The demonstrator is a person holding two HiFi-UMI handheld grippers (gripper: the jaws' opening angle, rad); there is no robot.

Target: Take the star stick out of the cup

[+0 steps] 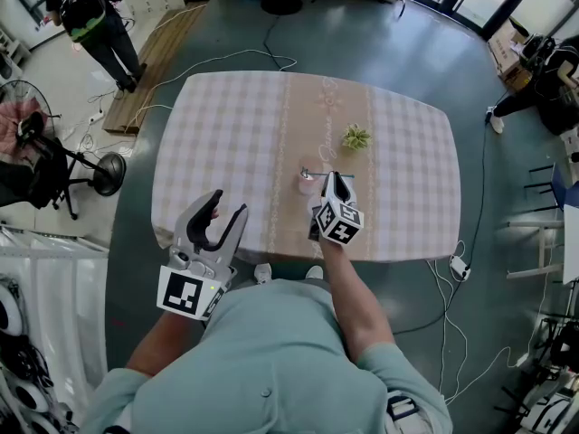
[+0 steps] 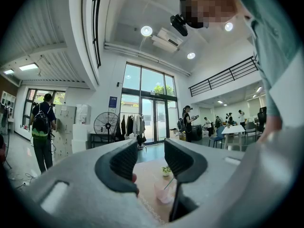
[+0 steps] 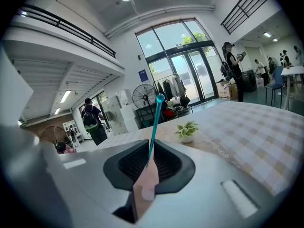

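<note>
A small pink cup (image 1: pixel 307 183) stands near the middle of the checked table (image 1: pixel 226 143). My right gripper (image 1: pixel 333 182) is right beside the cup, on its right. In the right gripper view its jaws (image 3: pixel 150 156) are closed on the thin teal star stick (image 3: pixel 155 122), which rises between them to a round tip. Pink of the cup (image 3: pixel 145 186) shows in the narrow gap below. My left gripper (image 1: pixel 222 217) is open and empty, held over the table's near left edge. In its own view the left gripper (image 2: pixel 151 163) looks toward the cup (image 2: pixel 164 194).
A small potted plant (image 1: pixel 355 137) sits on the table beyond the cup, to the right. A person (image 1: pixel 95 25) stands on the floor at the far left, beside a standing fan (image 1: pixel 36 143). Cables (image 1: pixel 226 61) trail on the floor around the table.
</note>
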